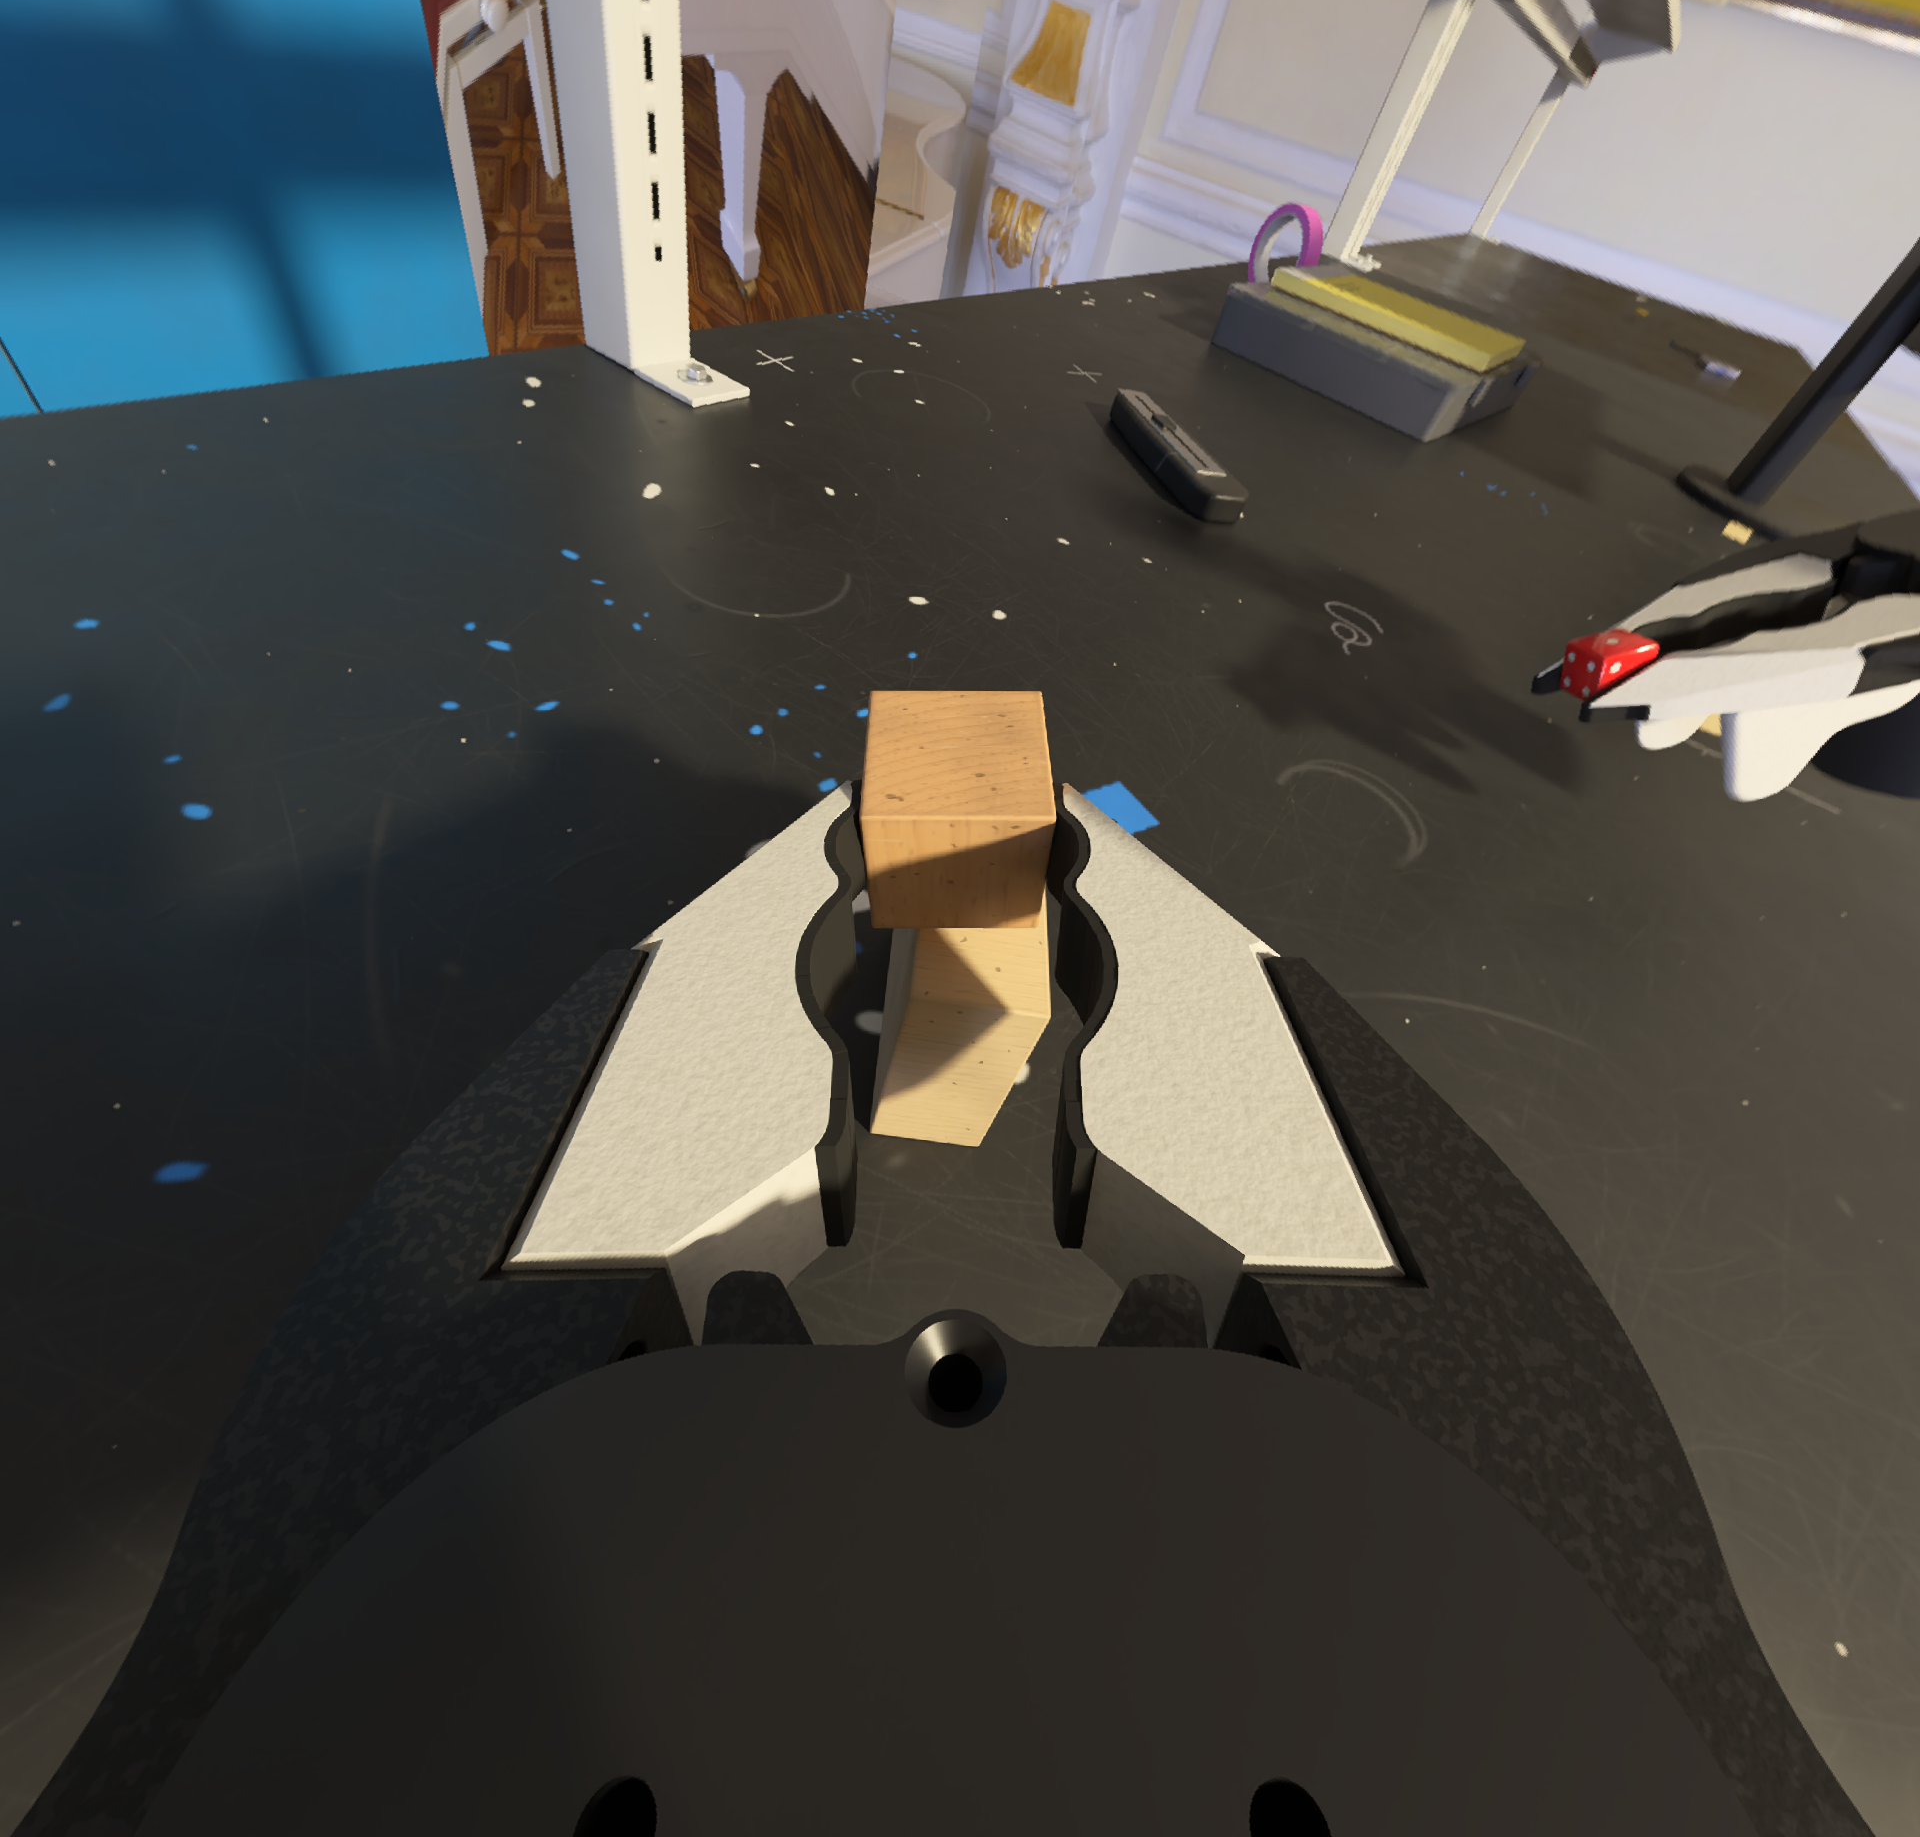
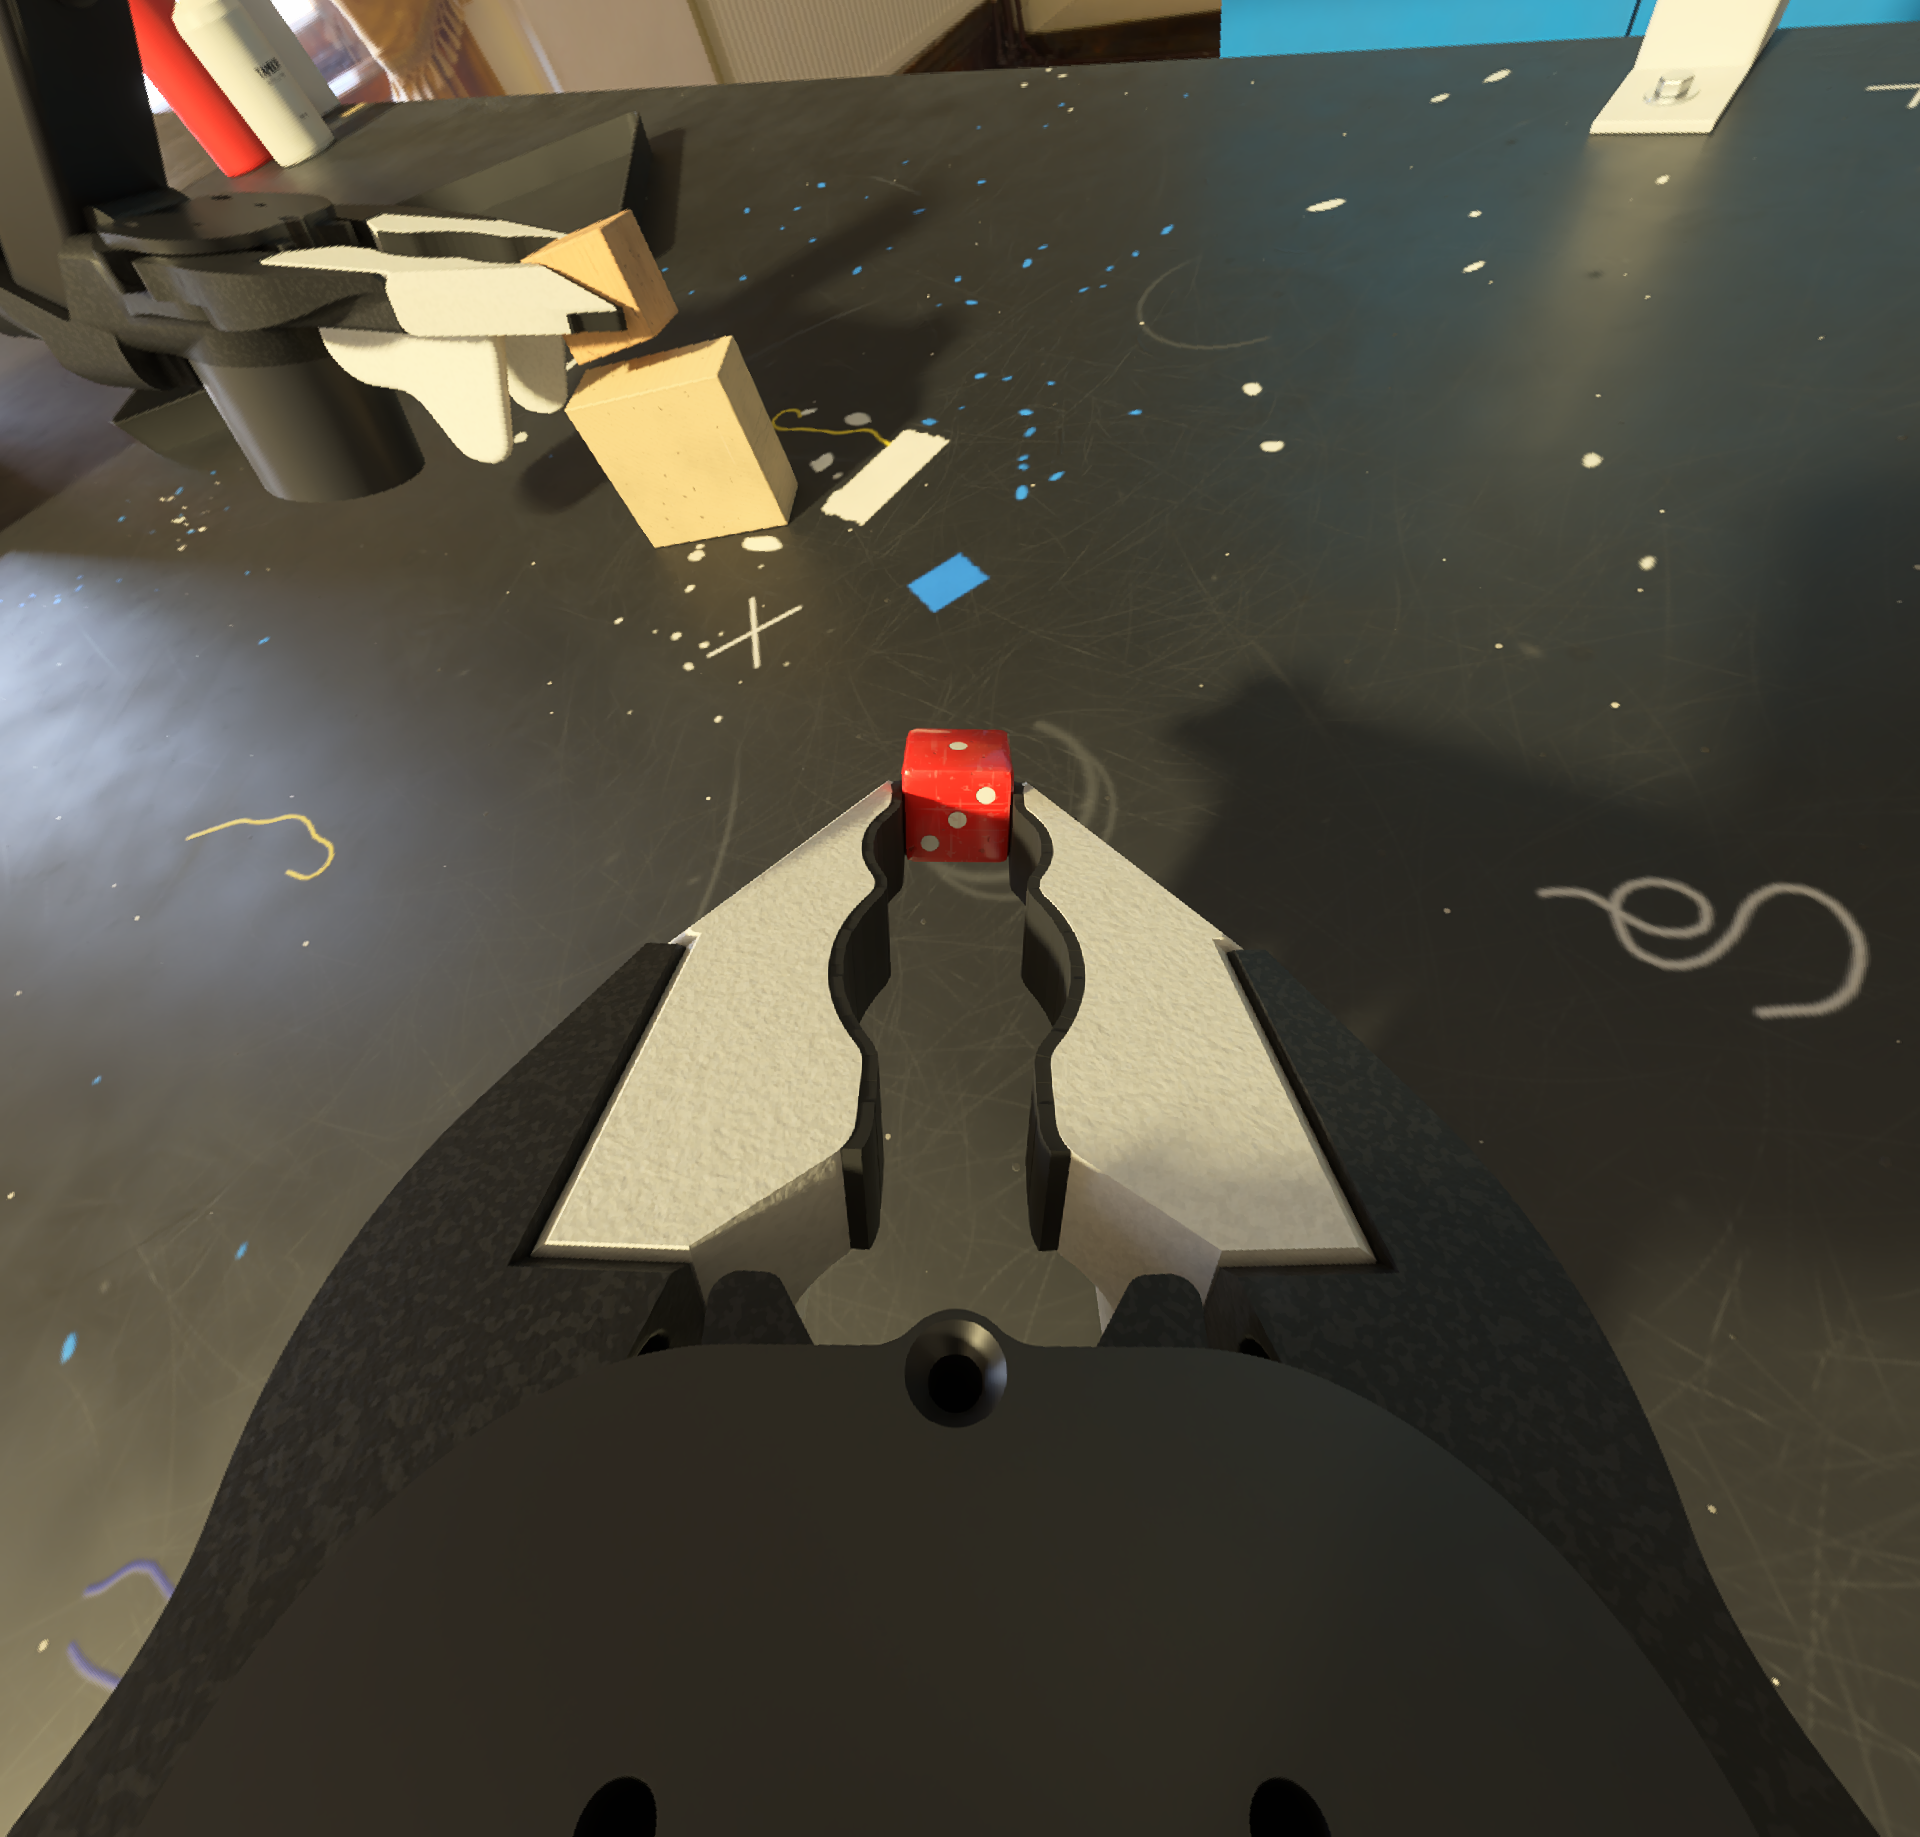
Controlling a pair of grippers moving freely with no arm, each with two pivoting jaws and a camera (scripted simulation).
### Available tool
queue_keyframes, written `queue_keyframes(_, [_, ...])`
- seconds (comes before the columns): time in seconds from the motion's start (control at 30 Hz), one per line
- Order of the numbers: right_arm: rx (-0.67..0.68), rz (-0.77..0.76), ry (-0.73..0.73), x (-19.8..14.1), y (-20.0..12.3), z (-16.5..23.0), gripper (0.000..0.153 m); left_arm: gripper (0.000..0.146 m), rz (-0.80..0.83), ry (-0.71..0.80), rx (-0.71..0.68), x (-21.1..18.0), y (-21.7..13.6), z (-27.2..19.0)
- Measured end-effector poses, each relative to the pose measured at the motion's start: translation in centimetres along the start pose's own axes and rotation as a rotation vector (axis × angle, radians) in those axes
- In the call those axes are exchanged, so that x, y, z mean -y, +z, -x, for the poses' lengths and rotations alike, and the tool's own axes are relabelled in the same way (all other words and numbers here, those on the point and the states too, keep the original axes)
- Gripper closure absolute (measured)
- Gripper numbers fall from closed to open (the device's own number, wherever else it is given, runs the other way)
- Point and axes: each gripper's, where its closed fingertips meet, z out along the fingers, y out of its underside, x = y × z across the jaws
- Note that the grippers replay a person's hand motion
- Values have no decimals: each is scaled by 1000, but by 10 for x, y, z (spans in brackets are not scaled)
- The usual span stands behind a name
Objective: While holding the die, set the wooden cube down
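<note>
My left gripper [image 1: 956, 821] is shut on a wooden cube [image 1: 956, 800] at its fingertips. It holds the cube just above a paler wooden block [image 1: 961, 1049] that stands on the dark table [image 1: 416, 852]. In the right wrist view the cube [image 2: 613, 275] sits tilted and close over the block [image 2: 681, 442]; I cannot tell if they touch. My right gripper [image 2: 956, 821] is shut on a red die with white dots [image 2: 956, 795] and holds it above the table. The die [image 1: 1605, 660] and right gripper [image 1: 1590, 691] also show at the right edge of the left wrist view.
A white slotted post [image 1: 634, 156] is bolted at the table's far edge. A black bar-shaped tool [image 1: 1174, 457], a grey box with a yellow top [image 1: 1371, 353] and a purple ring [image 1: 1288, 234] lie far right. Red and white bottles [image 2: 223, 52] stand at the far left. A blue tape square [image 2: 945, 580] marks the table.
</note>
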Motion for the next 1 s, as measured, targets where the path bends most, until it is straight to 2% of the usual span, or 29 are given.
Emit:
queue_keyframes(0.2, [-13, 7, -4, -2, 1, -4, 134, 112, -22, -107, -19, 2, -1, 7])
queue_keyframes(0.4, [-18, -3, 8, -1, 2, -8, 134, 112, -12, -124, -24, 0, 1, 9])
queue_keyframes(0.73, [14, -56, 0, 9, -3, -2, 134, 112, -3, -120, -25, -1, 1, 8])
queue_keyframes(0.83, [15, -50, 5, 9, -5, -1, 134, 112, -2, -108, -22, -1, 2, 7])
queue_keyframes(1.0, [102, 18, -18, 0, 0, 16, 134, 112, 25, -20, -22, -4, 4, -3])
